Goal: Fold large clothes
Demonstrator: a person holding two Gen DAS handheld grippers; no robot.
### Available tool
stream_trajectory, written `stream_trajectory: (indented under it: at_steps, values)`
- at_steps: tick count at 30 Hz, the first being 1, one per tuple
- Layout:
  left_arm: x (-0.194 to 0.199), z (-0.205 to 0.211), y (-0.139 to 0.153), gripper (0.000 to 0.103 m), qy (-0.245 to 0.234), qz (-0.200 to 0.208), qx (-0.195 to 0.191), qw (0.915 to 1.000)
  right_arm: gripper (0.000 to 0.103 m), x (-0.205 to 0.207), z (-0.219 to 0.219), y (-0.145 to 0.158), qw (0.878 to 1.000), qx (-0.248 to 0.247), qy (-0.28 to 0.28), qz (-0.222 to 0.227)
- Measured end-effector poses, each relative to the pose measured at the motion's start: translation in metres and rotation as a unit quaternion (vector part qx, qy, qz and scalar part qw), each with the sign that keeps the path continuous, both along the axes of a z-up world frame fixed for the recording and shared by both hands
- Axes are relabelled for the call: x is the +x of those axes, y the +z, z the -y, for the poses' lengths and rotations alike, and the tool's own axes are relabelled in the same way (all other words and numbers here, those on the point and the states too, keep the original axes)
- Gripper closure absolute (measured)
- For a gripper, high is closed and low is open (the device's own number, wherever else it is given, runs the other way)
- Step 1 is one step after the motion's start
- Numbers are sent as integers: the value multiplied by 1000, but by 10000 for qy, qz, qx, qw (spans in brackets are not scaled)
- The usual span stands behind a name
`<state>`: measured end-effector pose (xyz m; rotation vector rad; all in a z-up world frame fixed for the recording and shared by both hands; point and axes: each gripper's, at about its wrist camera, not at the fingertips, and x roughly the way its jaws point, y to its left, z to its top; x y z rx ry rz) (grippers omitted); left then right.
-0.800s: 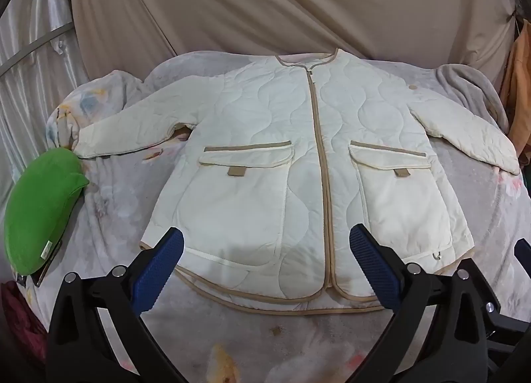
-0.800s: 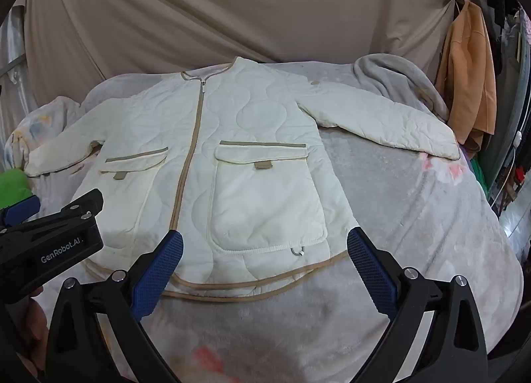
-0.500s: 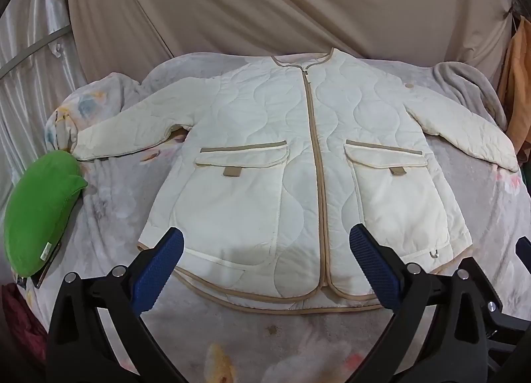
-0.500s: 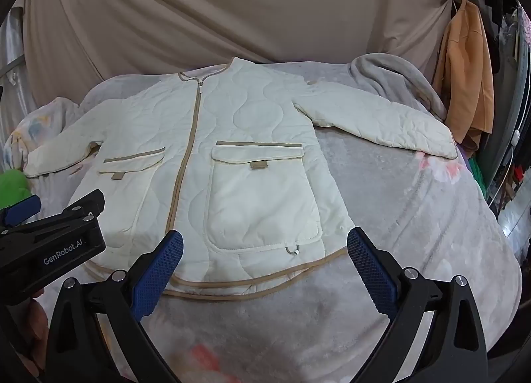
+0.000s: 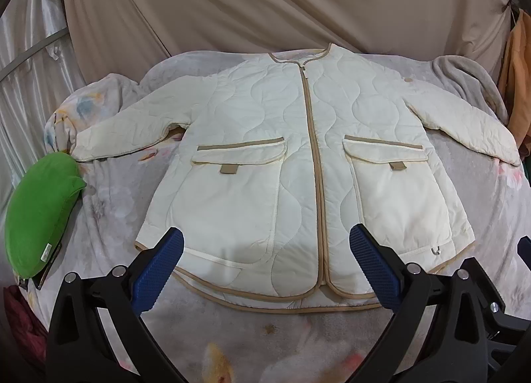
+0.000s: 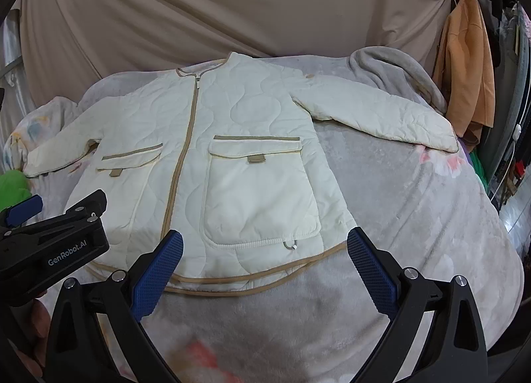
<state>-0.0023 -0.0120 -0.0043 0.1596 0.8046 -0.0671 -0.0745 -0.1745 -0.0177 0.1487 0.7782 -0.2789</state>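
Left wrist view: both tongs released above jacket [image 5: 298, 157]; green cushion [image 5: 36, 213] beside sleeve.

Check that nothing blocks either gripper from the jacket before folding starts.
Nothing visible does. The jacket lies flat on the blanket, both sleeves spread. The left gripper and right gripper hover open just short of its hem, nothing between.

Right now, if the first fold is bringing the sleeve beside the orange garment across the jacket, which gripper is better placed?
Right. The right gripper hangs open over the jacket's hem on that sleeve's side; the left gripper sits nearer the green cushion.
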Motion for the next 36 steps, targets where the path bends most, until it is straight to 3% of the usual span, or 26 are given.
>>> stream_trajectory:
  at_steps: [36]
  values:
    - [-1, 2, -10, 5, 2, -119, 74, 9999, 6, 4, -3, -6, 9999, 77, 114, -95]
